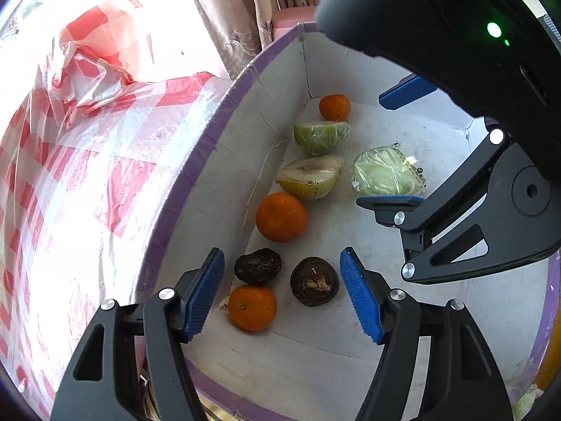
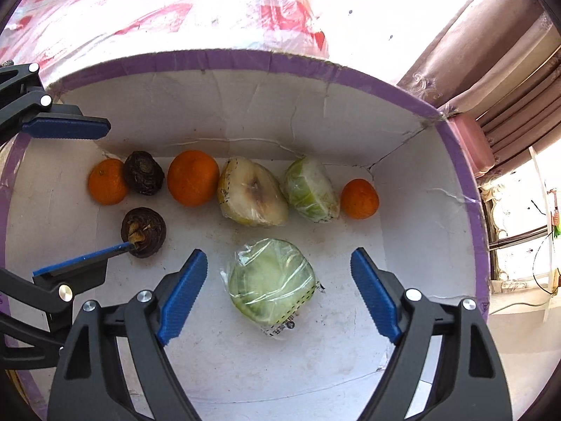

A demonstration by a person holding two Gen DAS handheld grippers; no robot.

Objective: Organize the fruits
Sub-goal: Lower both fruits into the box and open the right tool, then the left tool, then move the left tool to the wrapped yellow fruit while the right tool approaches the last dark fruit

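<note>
A white box with a purple rim point(image 1: 196, 161) point(image 2: 245, 59) holds three oranges point(image 1: 281, 216) point(image 2: 193, 177), two dark round fruits point(image 1: 314, 281) point(image 2: 143, 232) and three wrapped cut fruit halves point(image 1: 385, 172) point(image 2: 271, 279). My left gripper point(image 1: 282, 294) is open over the dark fruits and the nearest orange point(image 1: 252, 307). My right gripper point(image 2: 278, 289) is open, its fingers on either side of the green wrapped half. Each gripper also shows in the other's view: the right one point(image 1: 396, 147), the left one point(image 2: 70, 189).
A red-and-white checked plastic cloth point(image 1: 70, 175) point(image 2: 140, 7) covers the surface beyond the box. Brown curtains point(image 1: 231, 10) point(image 2: 491, 52) hang behind. A pink object point(image 1: 291, 17) sits past the box corner.
</note>
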